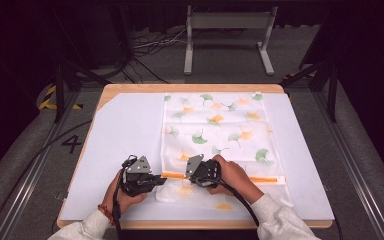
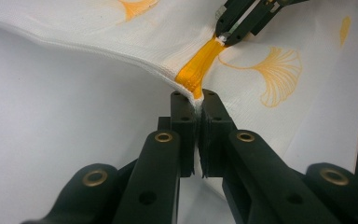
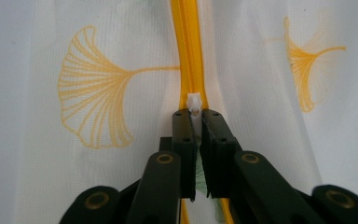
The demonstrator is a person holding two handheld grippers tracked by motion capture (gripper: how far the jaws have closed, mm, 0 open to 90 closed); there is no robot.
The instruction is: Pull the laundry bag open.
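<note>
Black, two in number, the tongs are both pressed nearly together: the left tongs (image 2: 197, 100) pinch the end of one orange zipper (image 2: 198, 70) at the bag's edge, the right tongs (image 3: 195, 116) pinch its small white pull tab (image 3: 194, 101). One white mesh bag (image 1: 215, 125), printed with green and orange ginkgo leaves, lies flat toward the counter's (image 1: 125, 125) three o'clock half.

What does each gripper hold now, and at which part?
The left gripper pinches the mesh bag at the end of its orange zipper, on the edge. The right gripper pinches the white zipper pull.
</note>
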